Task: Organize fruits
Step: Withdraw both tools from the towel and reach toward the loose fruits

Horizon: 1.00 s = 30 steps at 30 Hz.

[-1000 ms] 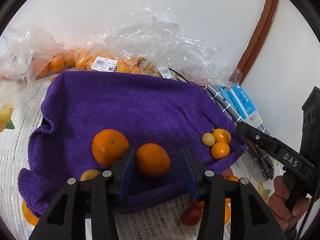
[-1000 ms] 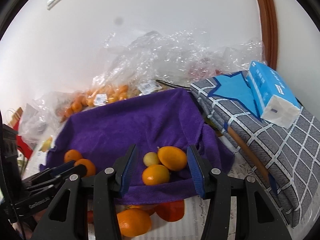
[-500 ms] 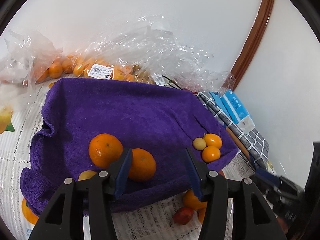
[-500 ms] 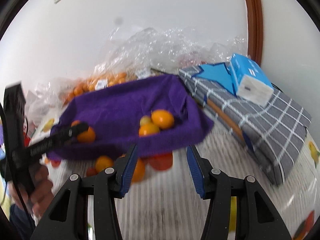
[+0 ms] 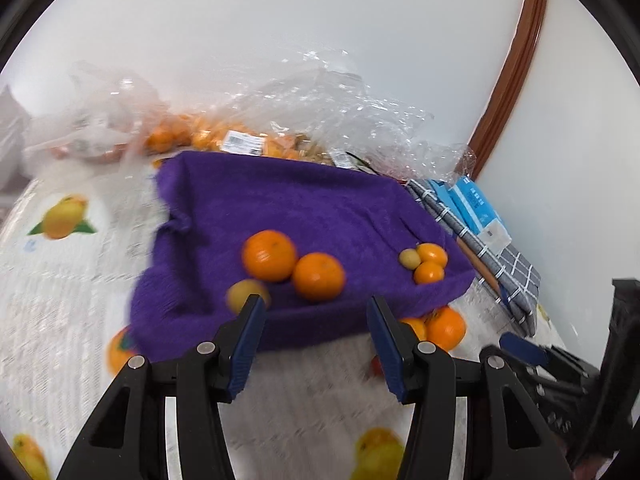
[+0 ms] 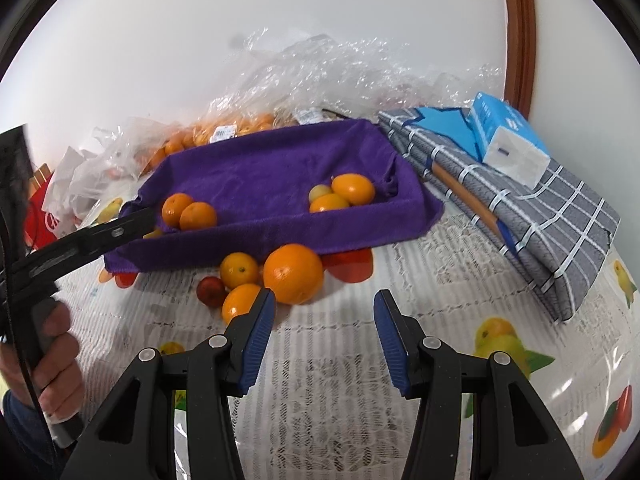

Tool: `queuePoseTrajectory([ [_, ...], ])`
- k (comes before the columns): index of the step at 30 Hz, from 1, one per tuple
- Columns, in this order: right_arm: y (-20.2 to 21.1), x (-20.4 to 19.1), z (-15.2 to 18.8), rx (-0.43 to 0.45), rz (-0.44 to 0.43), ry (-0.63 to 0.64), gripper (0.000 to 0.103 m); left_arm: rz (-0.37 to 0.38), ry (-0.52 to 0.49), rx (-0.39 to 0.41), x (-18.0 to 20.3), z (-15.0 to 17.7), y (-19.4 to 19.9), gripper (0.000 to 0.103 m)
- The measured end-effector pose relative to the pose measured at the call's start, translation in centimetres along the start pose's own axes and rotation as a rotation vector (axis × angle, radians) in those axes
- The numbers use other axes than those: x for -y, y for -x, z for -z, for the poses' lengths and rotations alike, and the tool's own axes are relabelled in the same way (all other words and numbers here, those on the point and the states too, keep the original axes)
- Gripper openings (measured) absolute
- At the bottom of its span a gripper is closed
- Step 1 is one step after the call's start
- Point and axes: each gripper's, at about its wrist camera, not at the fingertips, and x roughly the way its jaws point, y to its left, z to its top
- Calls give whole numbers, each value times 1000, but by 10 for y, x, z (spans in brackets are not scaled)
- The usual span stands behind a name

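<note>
A purple towel-lined tray (image 5: 288,200) (image 6: 256,168) holds two oranges (image 5: 318,276) (image 6: 198,216) on its left and three small citrus fruits (image 5: 430,258) (image 6: 352,190) on its right. Loose fruit lies on the table at its front edge: a big orange (image 6: 294,274), two smaller oranges (image 6: 239,270) and a small red fruit (image 6: 210,291). My left gripper (image 5: 316,340) is open and empty, just in front of the tray. My right gripper (image 6: 324,340) is open and empty, right of and slightly nearer than the loose fruit.
Clear plastic bags of small oranges (image 6: 224,130) lie behind the tray against the wall. A folded grey checked cloth (image 6: 540,208) with a blue tissue pack (image 6: 506,140) lies to the right. The table has a white fruit-print lace cover (image 6: 360,360).
Both grippers have pulled back from the tray, empty. The orange that lay between my left fingers stays in the tray beside the other one. The loose fruit now shows in front of my right gripper.
</note>
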Motion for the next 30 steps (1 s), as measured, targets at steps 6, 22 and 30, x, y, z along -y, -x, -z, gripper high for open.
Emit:
queuePoseTrajectory([
  [6,-4,-13,3,-6,-18,17,51,-56,78,-3,-29,14,10,51],
  [22,-25,-36,9,-50,-104,51,46,-74,97,-35,-32,22,-1,51],
  [30,-40,-47,8,-78,-96,67,34,-69,116,-39,-36,21,-3,51],
])
